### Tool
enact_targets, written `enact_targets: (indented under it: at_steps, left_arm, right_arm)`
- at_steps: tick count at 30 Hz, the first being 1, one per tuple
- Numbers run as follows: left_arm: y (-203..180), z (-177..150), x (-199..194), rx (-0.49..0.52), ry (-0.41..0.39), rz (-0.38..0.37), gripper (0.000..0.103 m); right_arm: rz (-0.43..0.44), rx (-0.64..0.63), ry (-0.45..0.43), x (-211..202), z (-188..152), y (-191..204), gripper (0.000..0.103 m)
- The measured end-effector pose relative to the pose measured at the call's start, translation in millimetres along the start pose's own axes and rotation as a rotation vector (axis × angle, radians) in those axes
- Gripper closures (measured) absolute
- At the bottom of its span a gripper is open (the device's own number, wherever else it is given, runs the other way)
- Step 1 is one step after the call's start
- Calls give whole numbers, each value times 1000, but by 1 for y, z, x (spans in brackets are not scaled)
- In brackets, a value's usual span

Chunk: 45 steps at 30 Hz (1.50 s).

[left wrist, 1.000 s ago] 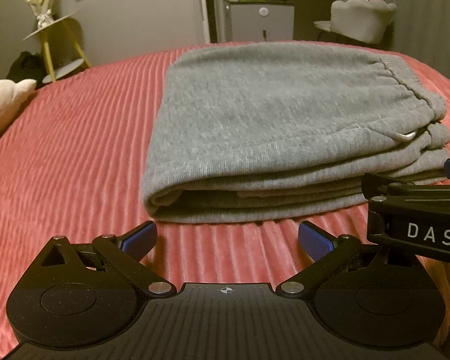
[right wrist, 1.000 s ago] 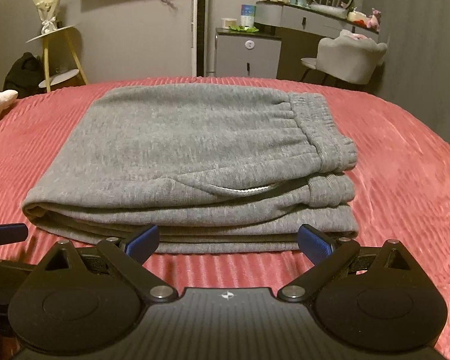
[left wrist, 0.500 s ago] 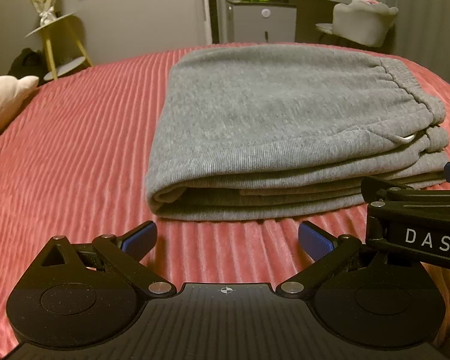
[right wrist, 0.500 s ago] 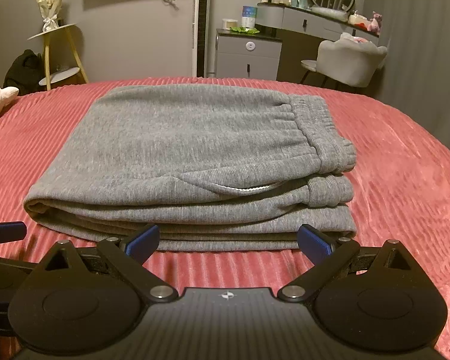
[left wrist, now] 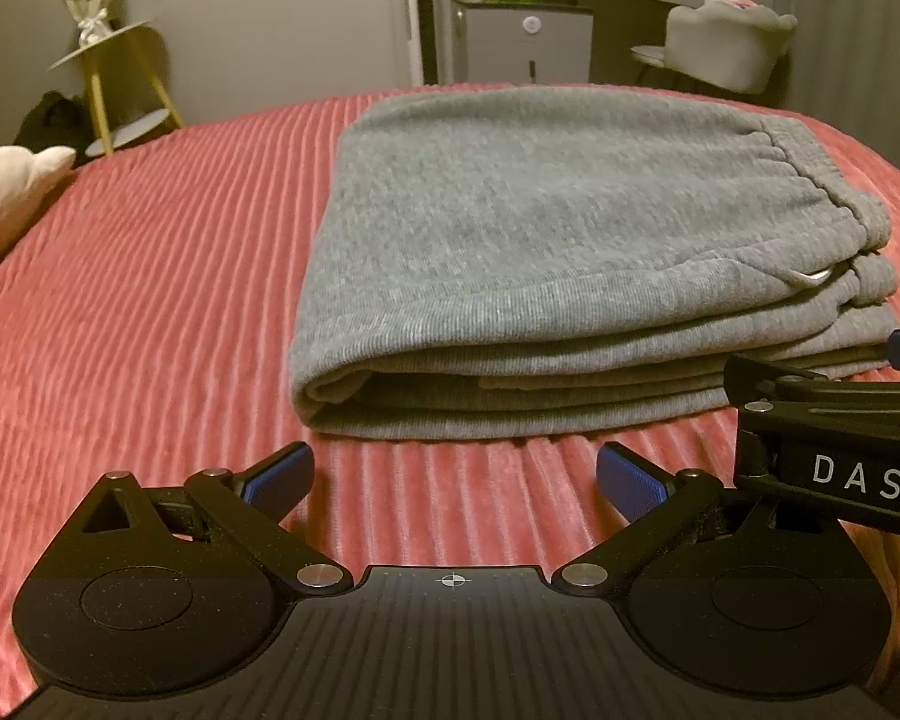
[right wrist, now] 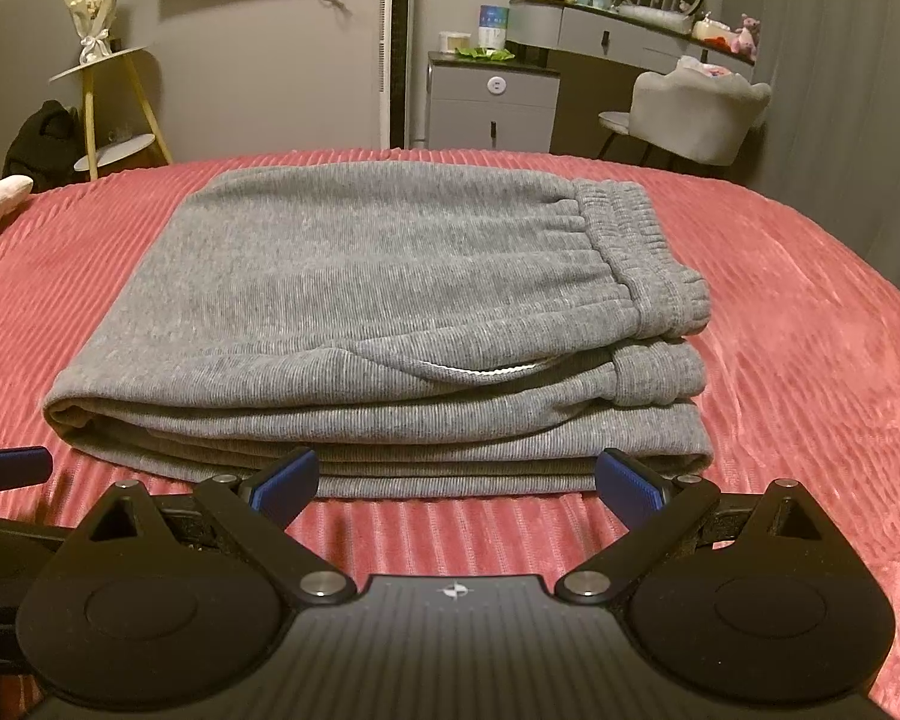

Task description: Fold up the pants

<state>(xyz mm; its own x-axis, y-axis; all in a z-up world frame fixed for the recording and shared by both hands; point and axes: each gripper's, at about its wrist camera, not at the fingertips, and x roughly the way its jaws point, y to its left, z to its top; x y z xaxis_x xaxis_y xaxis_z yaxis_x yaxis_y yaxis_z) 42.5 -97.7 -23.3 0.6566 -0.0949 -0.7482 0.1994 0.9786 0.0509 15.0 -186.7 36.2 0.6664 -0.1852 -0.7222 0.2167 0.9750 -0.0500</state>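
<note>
The left gripper (left wrist: pixel 453 477) hangs low over the bedspread with its blue-padded fingers spread wide and nothing between them. Just to its right the right gripper (right wrist: pixel 456 480) sits the same way, jaws apart and empty, its pads close to the near edge of the cloth but not touching it. The two tools are side by side, near enough that each shows at the edge of the other's view.

In front of them lie the grey pants (right wrist: pixel 390 300), folded into a thick rectangular stack in the middle of the pink ribbed bedspread (left wrist: pixel 150 300). The rounded fold faces left; the gathered elastic waistband (right wrist: pixel 636 240) lies on top at the right end, with a pale drawstring (right wrist: pixel 480 369) peeping from the near edge. To my eye the folding looks finished, or nearly so.

The fabric looks like a soft, heavy knit: limp, not slippery, nothing fragile about it. Pinched by one layer it would likely sag and spill open, so I would take it at the thick folded left edge and under the waistband end, catching all layers together.

A pale cushion (left wrist: pixel 6 192) rests at the far left of the bed.
</note>
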Motion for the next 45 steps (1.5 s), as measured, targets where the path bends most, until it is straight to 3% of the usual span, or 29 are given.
enact_targets:
  at_steps: [45]
  left_arm:
    - [2,1,-4,-1,-15,5,0]
  right_arm:
    - [1,36,8,3,-1,-3,4]
